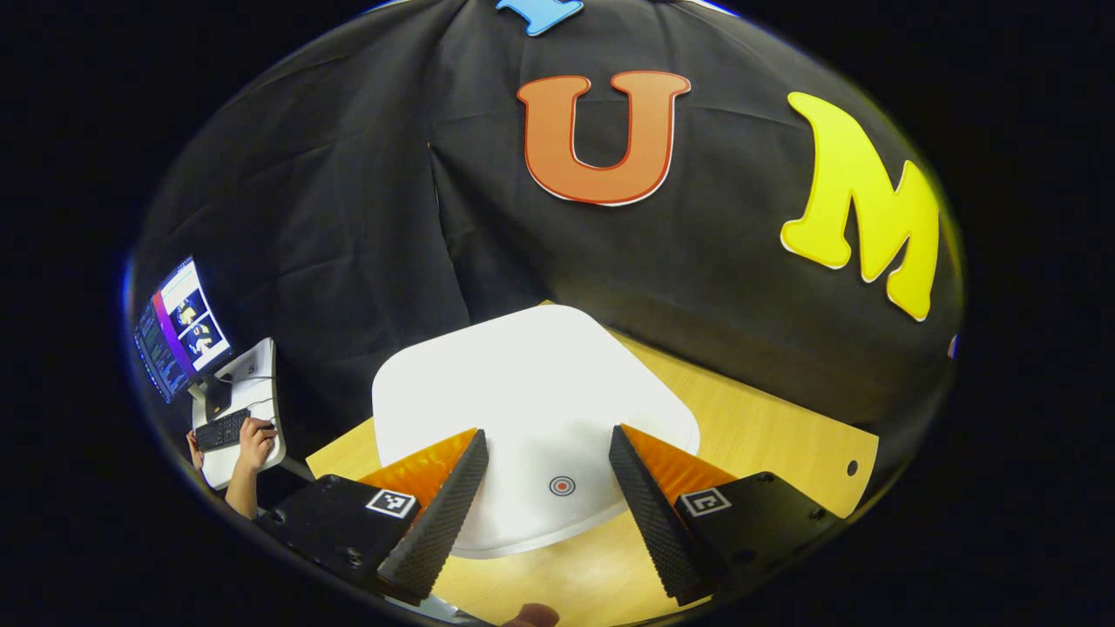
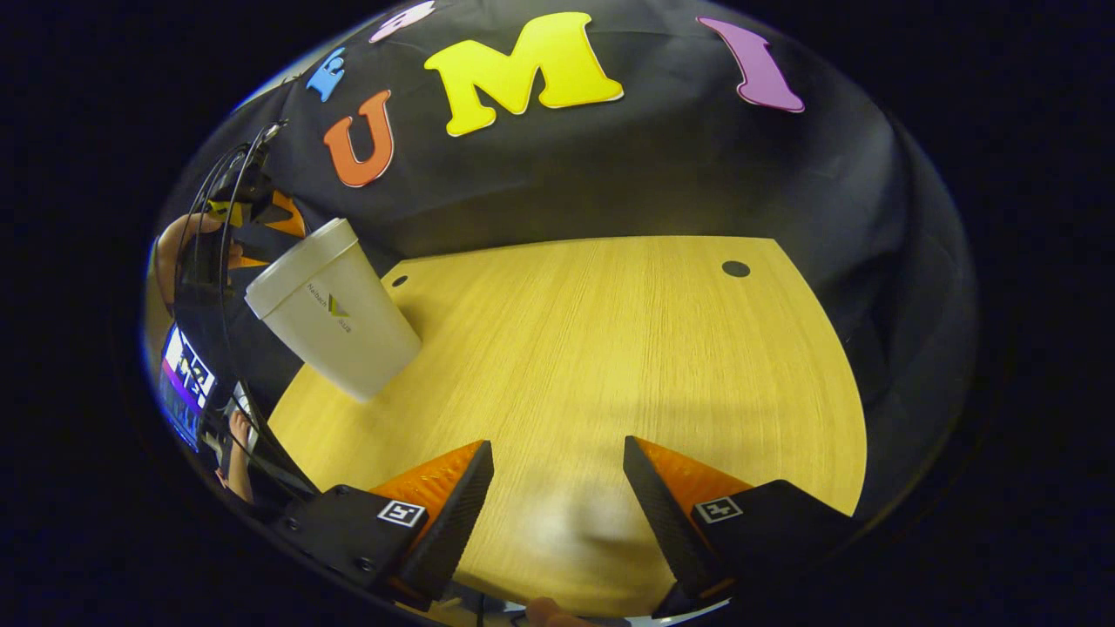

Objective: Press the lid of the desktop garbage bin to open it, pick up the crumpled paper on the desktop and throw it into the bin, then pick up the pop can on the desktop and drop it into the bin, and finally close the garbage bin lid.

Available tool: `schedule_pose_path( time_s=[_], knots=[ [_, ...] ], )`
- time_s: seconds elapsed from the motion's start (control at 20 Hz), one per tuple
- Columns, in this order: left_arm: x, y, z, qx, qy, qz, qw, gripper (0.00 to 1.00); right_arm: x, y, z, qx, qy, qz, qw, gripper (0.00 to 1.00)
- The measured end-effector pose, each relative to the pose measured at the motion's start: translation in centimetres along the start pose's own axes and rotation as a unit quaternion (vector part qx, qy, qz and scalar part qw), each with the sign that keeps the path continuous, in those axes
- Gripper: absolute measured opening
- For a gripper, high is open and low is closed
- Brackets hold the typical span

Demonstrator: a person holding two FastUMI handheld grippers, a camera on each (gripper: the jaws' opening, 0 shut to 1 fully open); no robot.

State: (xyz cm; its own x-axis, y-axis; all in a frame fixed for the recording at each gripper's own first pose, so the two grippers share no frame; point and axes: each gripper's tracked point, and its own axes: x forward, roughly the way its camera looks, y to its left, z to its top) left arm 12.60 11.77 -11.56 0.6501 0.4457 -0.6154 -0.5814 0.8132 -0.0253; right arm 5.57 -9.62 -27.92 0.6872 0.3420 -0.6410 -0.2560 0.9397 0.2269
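Note:
The white garbage bin lid (image 1: 523,383) lies flat and closed right below my left gripper (image 1: 547,440), whose fingers stand open above its front part; a small round red mark (image 1: 562,486) sits on the lid between them. In the right gripper view the bin (image 2: 335,313) stands at the left of the wooden desktop (image 2: 610,348), lid down, with the left gripper (image 2: 253,213) and the hand holding it just above it. My right gripper (image 2: 557,457) is open over bare wood, well right of the bin, with nothing between its fingers.
A monitor (image 1: 179,326) and a keyboard (image 1: 222,429) with a person's hand (image 1: 255,442) on it stand on a small stand off the desk's left. Round holes (image 2: 735,268) mark the desktop's far corners. The black cloth wall closes the back.

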Motion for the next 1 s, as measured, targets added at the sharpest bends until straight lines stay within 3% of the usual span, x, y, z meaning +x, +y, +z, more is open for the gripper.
schedule_pose_path(
  time_s=[0.2,0.45,0.7,0.75,0.8,1.0],
  knots=[
    [0.4,-0.3,-0.4,0.012,0.045,0.000,0.999,0.94,0.9,0.3,0.5,0.033,-0.017,0.028,0.999,0.97],
    [1.1,-0.5,-0.3,0.001,0.090,0.023,0.996,0.98,2.6,-1.5,-0.9,0.015,-0.027,0.020,0.999,0.97],
    [1.3,-0.6,0.5,-0.005,0.060,0.032,0.998,0.97,2.0,-2.0,-2.0,-0.013,-0.026,0.006,1.000,0.97],
    [1.2,-0.5,0.5,-0.002,0.056,0.030,0.998,0.96,1.6,-2.0,-1.9,-0.031,-0.028,0.001,0.999,0.93],
    [1.2,-0.5,0.7,-0.001,0.044,0.026,0.999,0.95,1.2,-1.8,-1.9,-0.044,-0.030,0.000,0.999,0.97],
    [-0.1,-1.1,0.6,-0.026,0.018,-0.013,0.999,0.95,-0.4,-0.6,-0.5,-0.067,-0.050,-0.008,0.997,0.97]
  ],
)
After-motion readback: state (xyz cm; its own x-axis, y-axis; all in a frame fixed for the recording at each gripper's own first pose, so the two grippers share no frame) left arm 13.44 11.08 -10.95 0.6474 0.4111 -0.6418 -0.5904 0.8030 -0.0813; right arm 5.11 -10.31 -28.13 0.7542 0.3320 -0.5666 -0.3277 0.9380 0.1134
